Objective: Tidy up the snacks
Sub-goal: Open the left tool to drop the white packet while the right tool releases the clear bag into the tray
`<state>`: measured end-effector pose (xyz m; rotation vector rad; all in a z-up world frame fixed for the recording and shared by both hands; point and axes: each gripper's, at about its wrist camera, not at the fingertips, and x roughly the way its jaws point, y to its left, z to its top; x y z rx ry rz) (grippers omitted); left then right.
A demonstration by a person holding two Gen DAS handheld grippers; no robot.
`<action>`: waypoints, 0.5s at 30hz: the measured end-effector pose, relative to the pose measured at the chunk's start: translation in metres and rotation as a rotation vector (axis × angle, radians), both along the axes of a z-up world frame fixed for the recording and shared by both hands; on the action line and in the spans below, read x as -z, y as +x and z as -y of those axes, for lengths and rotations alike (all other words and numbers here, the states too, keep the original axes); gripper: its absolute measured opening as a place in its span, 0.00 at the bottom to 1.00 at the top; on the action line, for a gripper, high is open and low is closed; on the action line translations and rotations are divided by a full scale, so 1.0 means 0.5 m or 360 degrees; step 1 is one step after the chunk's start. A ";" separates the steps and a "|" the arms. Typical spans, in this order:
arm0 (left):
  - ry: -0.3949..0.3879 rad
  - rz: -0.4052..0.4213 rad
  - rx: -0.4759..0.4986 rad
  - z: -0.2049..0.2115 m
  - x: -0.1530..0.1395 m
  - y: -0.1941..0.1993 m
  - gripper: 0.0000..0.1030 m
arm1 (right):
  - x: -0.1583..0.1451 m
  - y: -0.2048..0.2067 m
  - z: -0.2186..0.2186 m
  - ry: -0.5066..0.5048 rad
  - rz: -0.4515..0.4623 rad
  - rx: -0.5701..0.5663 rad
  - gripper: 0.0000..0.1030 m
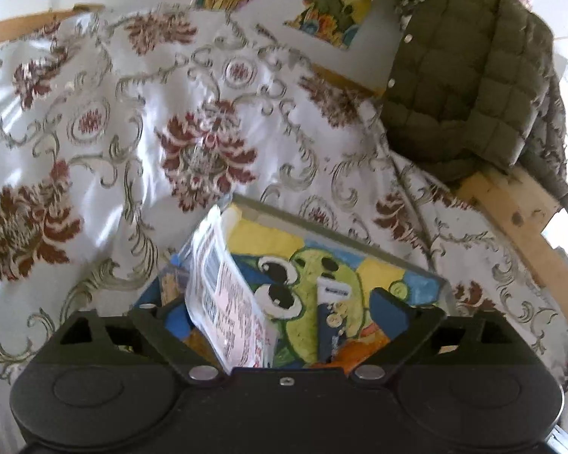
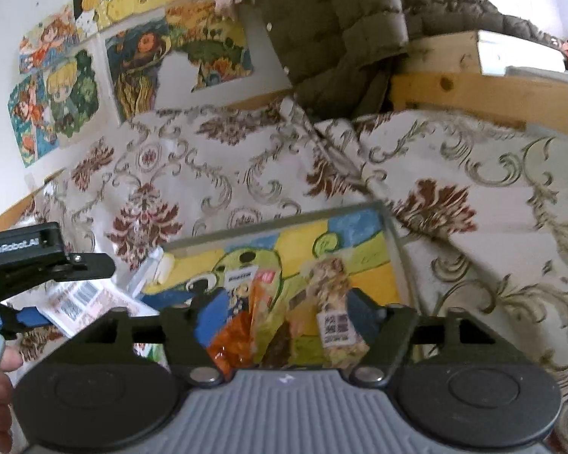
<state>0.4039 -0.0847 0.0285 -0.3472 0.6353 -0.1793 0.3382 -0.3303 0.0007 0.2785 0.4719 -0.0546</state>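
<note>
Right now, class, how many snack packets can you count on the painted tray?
4: a white packet at the tray's left end, then a blue packet, an orange packet and a nut bar toward the right. Others may hide behind the jaws.

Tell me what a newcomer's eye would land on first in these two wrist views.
First, the bright cartoon painting lying flat on the floral bedspread, with several snack packets on it just ahead of the right gripper. Next, the white labelled packet standing up between the open fingers of the left gripper. Behind, an olive quilted jacket hangs over the wooden bed frame.
</note>
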 end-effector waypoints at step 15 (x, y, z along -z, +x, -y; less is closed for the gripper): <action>0.0162 0.0304 0.0102 0.035 -0.112 -0.127 0.99 | -0.110 -0.110 0.039 0.0015 0.0221 0.0067 1.00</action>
